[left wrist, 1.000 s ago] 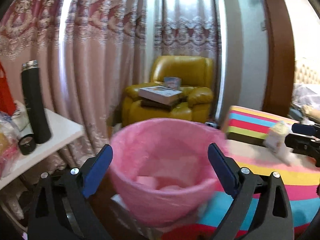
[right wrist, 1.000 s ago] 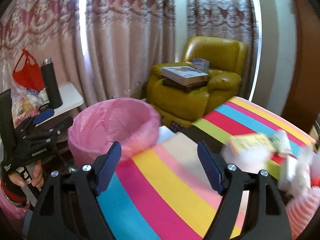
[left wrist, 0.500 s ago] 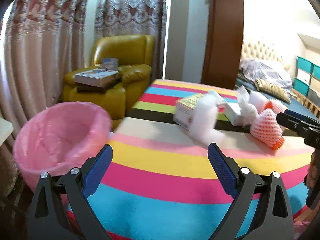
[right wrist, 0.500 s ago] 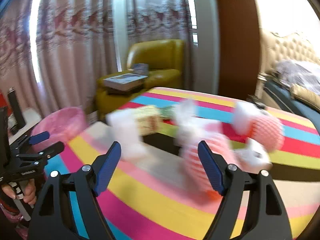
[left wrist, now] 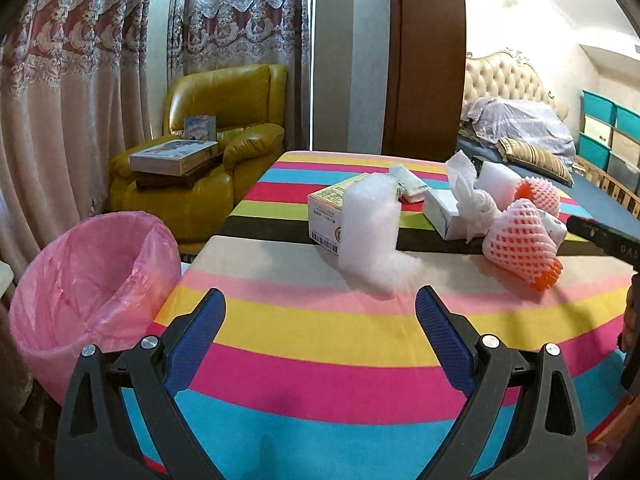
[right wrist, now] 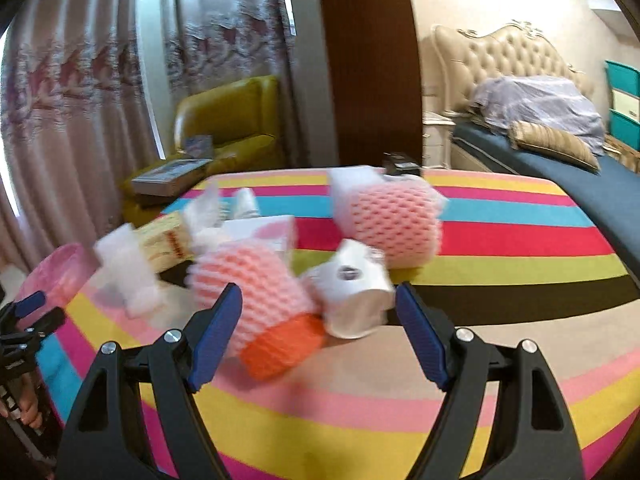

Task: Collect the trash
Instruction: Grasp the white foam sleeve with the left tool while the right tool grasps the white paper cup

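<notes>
Barcode (left wrist: 328, 241) print marks the box (left wrist: 326, 212), wording unreadable; both grippers (left wrist: 320, 320) (right wrist: 319, 320) gape, holding nothing.

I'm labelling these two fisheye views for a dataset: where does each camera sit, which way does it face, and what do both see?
Left wrist: sits on the left gripper, looking across the striped table toward the white foam sheet; its open fingers show, plus the other gripper's tip at the right edge.
Right wrist: sits on the right gripper, facing the pink foam net close ahead; its open fingers show, plus the left gripper and fingers of a hand at the left edge.
Shared: table, trash pile, pink-lined bin, yellow armchair, bed.
</notes>
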Demonstrator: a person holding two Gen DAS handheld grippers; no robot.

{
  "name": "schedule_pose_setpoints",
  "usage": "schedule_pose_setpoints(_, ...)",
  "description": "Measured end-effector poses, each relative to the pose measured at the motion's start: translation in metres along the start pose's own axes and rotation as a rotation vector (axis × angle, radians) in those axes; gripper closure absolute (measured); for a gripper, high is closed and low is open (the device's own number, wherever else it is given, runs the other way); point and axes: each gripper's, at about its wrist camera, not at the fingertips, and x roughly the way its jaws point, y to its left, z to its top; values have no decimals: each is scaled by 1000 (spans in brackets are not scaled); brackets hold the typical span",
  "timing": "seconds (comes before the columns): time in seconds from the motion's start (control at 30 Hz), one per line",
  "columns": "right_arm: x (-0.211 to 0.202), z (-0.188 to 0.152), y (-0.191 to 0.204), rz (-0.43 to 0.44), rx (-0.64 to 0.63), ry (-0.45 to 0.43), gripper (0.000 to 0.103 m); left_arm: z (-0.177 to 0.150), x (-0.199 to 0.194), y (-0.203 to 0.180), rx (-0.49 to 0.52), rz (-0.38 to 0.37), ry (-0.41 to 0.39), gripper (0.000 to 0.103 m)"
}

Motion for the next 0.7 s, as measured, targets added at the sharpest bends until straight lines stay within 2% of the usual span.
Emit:
schedule_pose_setpoints(0.23,41,8,-13,-51,8,107,33,16,16,-9,2,-12,4,14)
schedule_pose_setpoints(0.43,67,12,0,-56,-44,184,33,27,40,-14,-30,-38,61,14)
schedule_pose_setpoints(0.47,70,12,1,-62,-49,192,39,29,43,-15,-32,-38,67,14)
schedule_pose_setpoints(0.5,70,12,1,-60,-49,193,50,30,47,-16,-34,-37,74,13)
schedule_pose_setpoints(0.7,53,9,-3,-63,-26,120,51,42,75,-19,-42,-20,114,14)
